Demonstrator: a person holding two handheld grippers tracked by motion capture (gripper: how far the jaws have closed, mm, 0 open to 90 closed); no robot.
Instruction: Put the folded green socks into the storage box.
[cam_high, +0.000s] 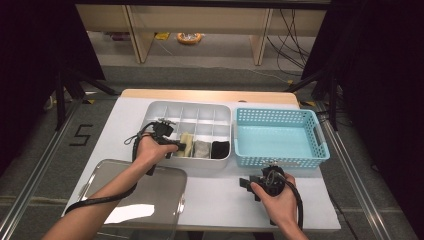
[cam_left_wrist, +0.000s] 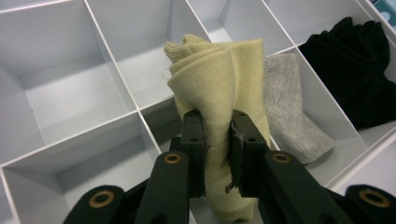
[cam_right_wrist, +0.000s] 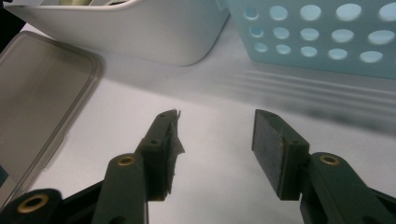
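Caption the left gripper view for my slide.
Left tool pinches a yellow sock above a white divided box, beside grey and black socks.

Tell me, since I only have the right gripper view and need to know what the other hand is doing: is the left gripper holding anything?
Observer: Yes. The left gripper is shut on a folded pale yellow sock, above the white divided organizer.
Operator: Anything else in that organizer?
Observer: A grey sock lies in the compartment beside the yellow one, and a black sock in the next.
Operator: I see a blue basket wall. Is anything inside?
Observer: In the high view the blue basket looks empty.
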